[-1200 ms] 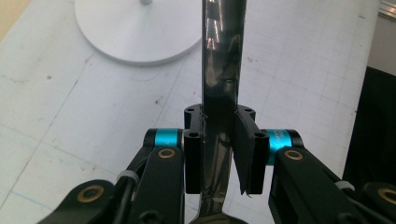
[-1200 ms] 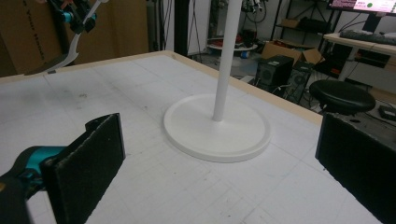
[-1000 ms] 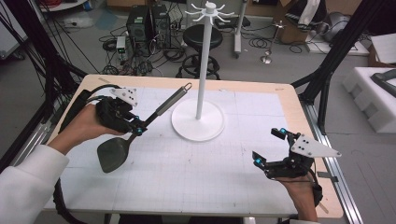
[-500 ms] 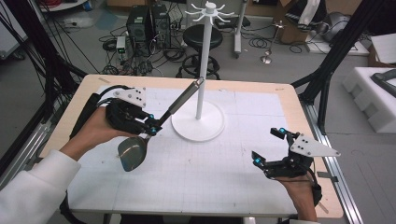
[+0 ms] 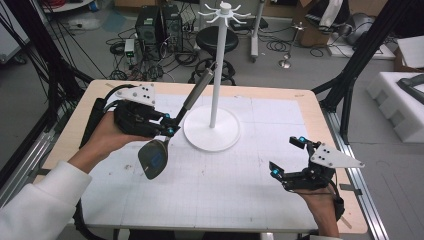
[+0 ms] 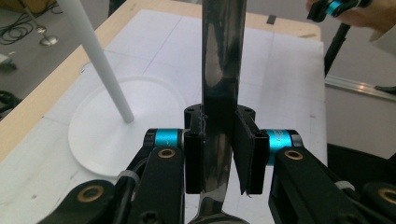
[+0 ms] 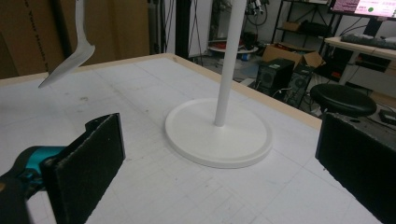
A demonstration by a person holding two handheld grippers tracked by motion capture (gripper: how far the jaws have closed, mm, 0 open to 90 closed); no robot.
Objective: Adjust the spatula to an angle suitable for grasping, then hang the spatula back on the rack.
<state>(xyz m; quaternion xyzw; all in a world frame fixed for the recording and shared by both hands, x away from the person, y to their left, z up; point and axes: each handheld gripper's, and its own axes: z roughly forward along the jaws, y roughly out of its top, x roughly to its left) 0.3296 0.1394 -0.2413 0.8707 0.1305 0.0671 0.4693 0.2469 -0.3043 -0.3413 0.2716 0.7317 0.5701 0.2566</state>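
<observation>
The left gripper has its jaws clamped on the dark handle of a spatula, which runs straight up between them; the blade hangs below the jaws, clear of the table. A white stand rises just beyond. The right gripper rests with jaws wide apart, holding nothing.

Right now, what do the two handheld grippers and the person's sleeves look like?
Both the left gripper and the right gripper are black with turquoise-blue joints, flat black jaws and a grey three-cornered plate on top. A black cable trails from the left one. The left sleeve is white.
</observation>
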